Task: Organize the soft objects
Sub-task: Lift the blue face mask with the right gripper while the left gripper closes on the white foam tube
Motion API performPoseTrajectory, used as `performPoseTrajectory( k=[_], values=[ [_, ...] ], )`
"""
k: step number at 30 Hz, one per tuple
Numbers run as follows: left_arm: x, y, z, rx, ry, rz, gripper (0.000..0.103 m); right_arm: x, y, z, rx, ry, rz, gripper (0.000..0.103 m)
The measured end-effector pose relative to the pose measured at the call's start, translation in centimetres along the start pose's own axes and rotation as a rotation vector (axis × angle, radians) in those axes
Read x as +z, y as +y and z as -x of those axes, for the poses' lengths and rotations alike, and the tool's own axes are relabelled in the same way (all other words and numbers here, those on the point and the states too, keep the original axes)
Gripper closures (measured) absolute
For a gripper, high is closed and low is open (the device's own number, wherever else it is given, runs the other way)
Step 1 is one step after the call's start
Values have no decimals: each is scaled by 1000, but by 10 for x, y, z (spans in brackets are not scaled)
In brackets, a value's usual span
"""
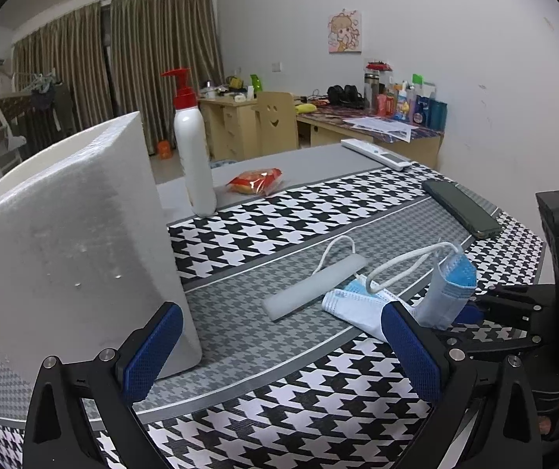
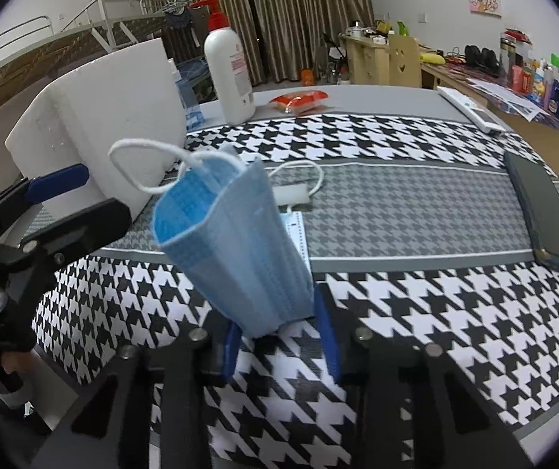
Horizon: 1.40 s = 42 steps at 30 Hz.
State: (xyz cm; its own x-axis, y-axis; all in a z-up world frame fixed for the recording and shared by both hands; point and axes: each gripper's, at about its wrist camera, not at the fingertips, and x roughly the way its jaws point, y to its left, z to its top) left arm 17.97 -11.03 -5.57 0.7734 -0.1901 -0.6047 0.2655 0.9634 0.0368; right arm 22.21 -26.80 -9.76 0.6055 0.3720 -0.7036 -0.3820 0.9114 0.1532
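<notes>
My right gripper (image 2: 279,346) pinches the folded blue mask (image 2: 236,242) by its bottom edge above the surface (image 2: 416,211); my left gripper (image 1: 279,351) is spread. The shallow grip could slip.

Blue mask (image 2: 236,242), black-and-white houndstooth tablecloth (image 2: 416,312), red-capped white bottle (image 2: 228,74).
</notes>
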Motion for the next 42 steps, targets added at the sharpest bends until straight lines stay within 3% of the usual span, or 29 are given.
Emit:
performPoseTrajectory(
  k=[9,20,27,33,42],
  values=[
    [1,-13,-14,-13,16,-33,1,3,-22,10,-68,-27,-26,80],
    [6,-30,-40,-43,85,-112,1,-2,-34,12,-72,-25,-40,80],
    [7,-26,-63,-69,156,-105,19,-3,-38,14,-67,-26,-42,80],
    [13,-26,-71,-85,154,-125,19,-4,-42,14,-68,-27,-59,80],
    [12,-28,-94,-131,236,-171,22,-5,-44,14,-86,-22,-73,80]
  ],
)
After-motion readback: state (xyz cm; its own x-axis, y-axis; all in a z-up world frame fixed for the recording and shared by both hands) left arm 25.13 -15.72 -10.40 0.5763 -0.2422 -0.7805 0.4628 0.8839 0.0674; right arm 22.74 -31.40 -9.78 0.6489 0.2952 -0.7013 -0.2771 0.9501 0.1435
